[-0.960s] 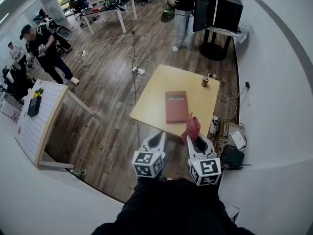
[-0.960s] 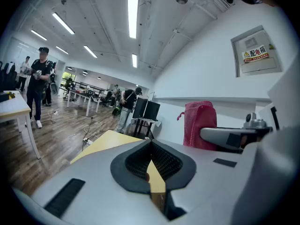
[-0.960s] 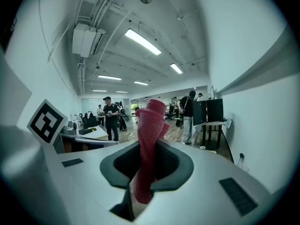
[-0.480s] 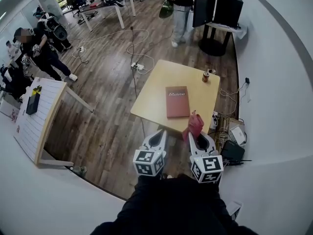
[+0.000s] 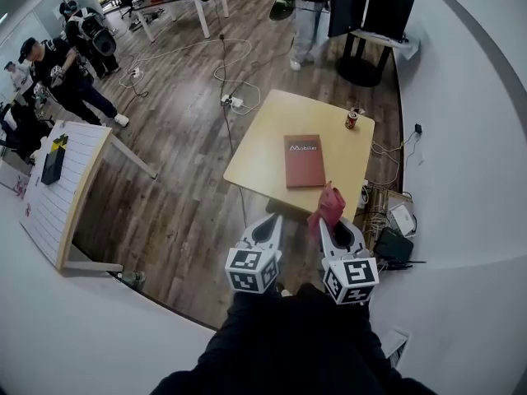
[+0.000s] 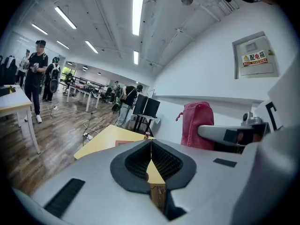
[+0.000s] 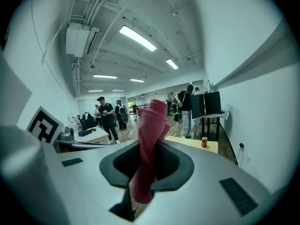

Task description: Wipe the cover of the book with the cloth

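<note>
A red-brown book (image 5: 304, 160) lies flat on the square yellow table (image 5: 263, 155), lettering on its cover. My right gripper (image 5: 328, 218) is held short of the table's near edge, shut on a pink-red cloth (image 5: 327, 206) that sticks up between its jaws; the cloth (image 7: 149, 144) fills the middle of the right gripper view. My left gripper (image 5: 270, 225) hangs beside it, left of the cloth, shut with nothing in it. In the left gripper view the jaws meet in a thin line (image 6: 151, 159), with the cloth (image 6: 197, 124) and the table (image 6: 105, 138) beyond.
A small drink can (image 5: 352, 119) stands at the table's far right corner. Cables and boxes (image 5: 394, 229) lie on the floor right of the table by the wall. A white slatted board (image 5: 62, 189) leans at left. People stand at the far left and at the top.
The table and book have shifted slightly up and farther off in the head view. Both grippers hold the same pose, the right one still on the cloth.
</note>
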Motion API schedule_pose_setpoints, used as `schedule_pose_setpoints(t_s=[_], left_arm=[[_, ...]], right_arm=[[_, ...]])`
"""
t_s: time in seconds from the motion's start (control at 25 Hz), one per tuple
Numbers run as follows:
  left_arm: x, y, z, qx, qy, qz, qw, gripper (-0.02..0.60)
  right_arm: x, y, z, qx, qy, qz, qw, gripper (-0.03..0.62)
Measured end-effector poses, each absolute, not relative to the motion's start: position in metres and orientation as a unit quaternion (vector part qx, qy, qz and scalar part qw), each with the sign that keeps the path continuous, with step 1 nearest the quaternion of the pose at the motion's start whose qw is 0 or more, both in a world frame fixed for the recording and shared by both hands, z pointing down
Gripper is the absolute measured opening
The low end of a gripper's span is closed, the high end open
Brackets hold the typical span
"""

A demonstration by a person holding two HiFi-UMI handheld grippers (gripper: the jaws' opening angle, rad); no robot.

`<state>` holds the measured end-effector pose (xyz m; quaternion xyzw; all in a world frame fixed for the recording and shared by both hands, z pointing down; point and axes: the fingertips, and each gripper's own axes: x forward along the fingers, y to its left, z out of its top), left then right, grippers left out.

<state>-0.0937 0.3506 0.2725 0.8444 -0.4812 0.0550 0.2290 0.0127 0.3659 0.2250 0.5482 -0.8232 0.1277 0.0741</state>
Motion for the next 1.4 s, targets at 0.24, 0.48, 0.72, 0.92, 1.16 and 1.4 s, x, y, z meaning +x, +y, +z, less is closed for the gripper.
schedule_pose_setpoints(t_s=[0.24, 0.48, 0.72, 0.92, 1.16, 1.4], left_arm=[[-0.107, 0.354, 0.275, 0.845, -0.478, 0.053, 0.234, 0.034], [-0.122, 0.361, 0.291, 0.841, -0.477, 0.06, 0.249, 0.034], [-0.137, 0.363, 0.309, 0.831, -0.482, 0.065, 0.269, 0.035], [-0.14, 0.361, 0.324, 0.827, -0.481, 0.072, 0.282, 0.035], [-0.143, 0.342, 0.342, 0.815, -0.49, 0.083, 0.297, 0.035], [-0.137, 0.306, 0.354, 0.805, -0.505, 0.098, 0.297, 0.035]], right_arm=[[0.0, 0.371, 0.23, 0.551, -0.82, 0.133, 0.08, 0.08], [-0.014, 0.375, 0.245, 0.554, -0.815, 0.144, 0.092, 0.078], [-0.026, 0.379, 0.261, 0.552, -0.811, 0.155, 0.114, 0.078], [-0.025, 0.377, 0.274, 0.555, -0.805, 0.163, 0.13, 0.078], [-0.027, 0.356, 0.289, 0.546, -0.806, 0.175, 0.146, 0.078], [-0.021, 0.313, 0.301, 0.531, -0.814, 0.182, 0.147, 0.078]])
